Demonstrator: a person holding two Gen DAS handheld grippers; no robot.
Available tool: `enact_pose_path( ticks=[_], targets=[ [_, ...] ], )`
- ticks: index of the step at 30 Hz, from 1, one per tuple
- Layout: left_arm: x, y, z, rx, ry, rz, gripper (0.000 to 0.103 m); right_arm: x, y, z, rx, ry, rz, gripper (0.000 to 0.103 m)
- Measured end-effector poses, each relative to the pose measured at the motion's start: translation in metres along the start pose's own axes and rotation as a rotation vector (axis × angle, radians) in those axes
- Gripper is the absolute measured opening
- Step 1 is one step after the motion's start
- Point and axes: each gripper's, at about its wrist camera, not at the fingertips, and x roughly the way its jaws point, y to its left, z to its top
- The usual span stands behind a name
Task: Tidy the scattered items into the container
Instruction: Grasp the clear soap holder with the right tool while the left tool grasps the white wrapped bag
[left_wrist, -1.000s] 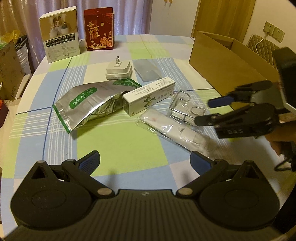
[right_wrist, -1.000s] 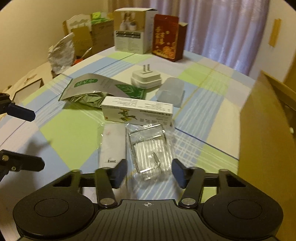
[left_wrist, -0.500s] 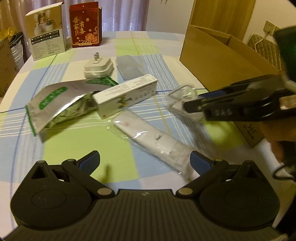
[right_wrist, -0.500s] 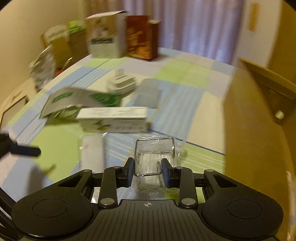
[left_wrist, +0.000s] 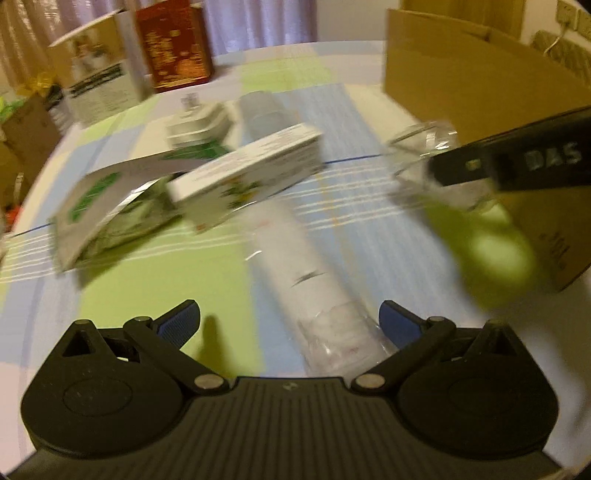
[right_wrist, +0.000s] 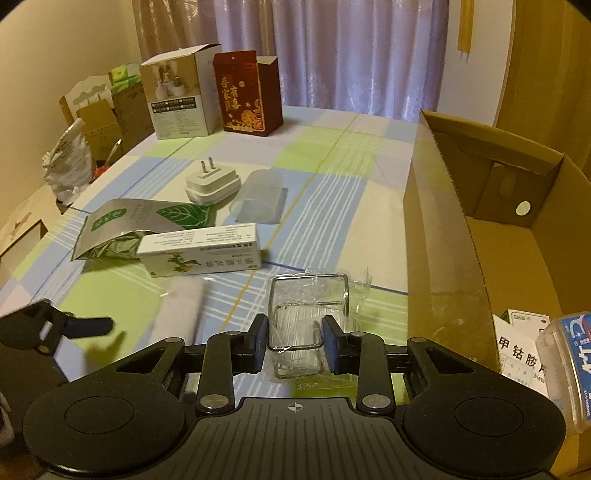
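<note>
Checked cloth covers the tabletop (right_wrist: 332, 155). Right tool (right_wrist: 294, 347) is clamped on a clear wrapped wire holder (right_wrist: 308, 314), raised beside the cardboard box (right_wrist: 439, 221). Left tool (left_wrist: 288, 321) gapes wide and empty above a plastic-wrapped white packet (left_wrist: 295, 258); that view is motion-blurred.

A shiny chrome wire rack in crinkly clear plastic wrap (right_wrist: 308, 314) beside the matt brown corrugated cardboard box (right_wrist: 439, 236), above smooth checked cloth (right_wrist: 325, 184).

Lilac curtain (right_wrist: 354, 55), checked tablecloth (right_wrist: 332, 155), upright red box (right_wrist: 245, 92), white product box (right_wrist: 181, 98)
</note>
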Motion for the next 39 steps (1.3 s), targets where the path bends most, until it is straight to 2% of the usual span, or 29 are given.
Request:
enact_pose_path(
  ticks=[3,8,10,14,16,17,18,26,30,31,33,37,39],
  targets=[
    [-0.005,0.022,-0.005,-0.029,0.010,0.017,0.097,-0.003,0.010,-0.005,-0.006,0.004,0.023,0.034],
    [0.003,0.029,0.004,0.025,0.012,-0.074,0.089,0.001,0.024,-0.021,-0.009,0.038,0.024,0.034],
    [0.008,0.024,0.008,0.088,0.015,-0.114,0.076,0.003,0.026,-0.028,-0.006,0.052,0.014,0.034],
    [0.012,0.020,0.012,0.171,0.015,-0.172,0.067,0.006,0.028,-0.040,-0.028,0.057,-0.009,0.034],
    [0.012,0.021,0.013,0.178,0.023,-0.216,0.048,0.008,0.029,-0.046,-0.045,0.054,-0.015,0.034],
    [0.011,0.022,0.013,0.180,0.026,-0.230,0.045,0.008,0.031,-0.049,-0.058,0.048,-0.021,0.034],
    [0.010,0.021,0.013,0.185,0.027,-0.234,0.037,0.009,0.033,-0.052,-0.071,0.043,-0.028,0.034],
    [0.004,0.021,0.007,0.182,0.036,-0.231,0.035,0.010,0.038,-0.060,-0.139,0.025,-0.055,0.035],
    [0.003,0.022,0.006,0.181,0.028,-0.215,0.041,0.011,0.040,-0.061,-0.154,0.025,-0.064,0.036],
    [0.003,0.022,0.006,0.181,0.026,-0.215,0.042,0.012,0.040,-0.061,-0.156,0.025,-0.065,0.049],
    [0.003,0.023,0.005,0.183,0.024,-0.217,0.042,0.012,0.040,-0.063,-0.160,0.026,-0.080,0.065],
    [0.003,0.024,0.005,0.183,0.031,-0.225,0.042,0.014,0.038,-0.065,-0.149,0.042,-0.082,0.065],
    [0.003,0.025,0.005,0.179,0.039,-0.233,0.039,0.014,0.037,-0.066,-0.139,0.044,-0.081,0.065]
  ],
)
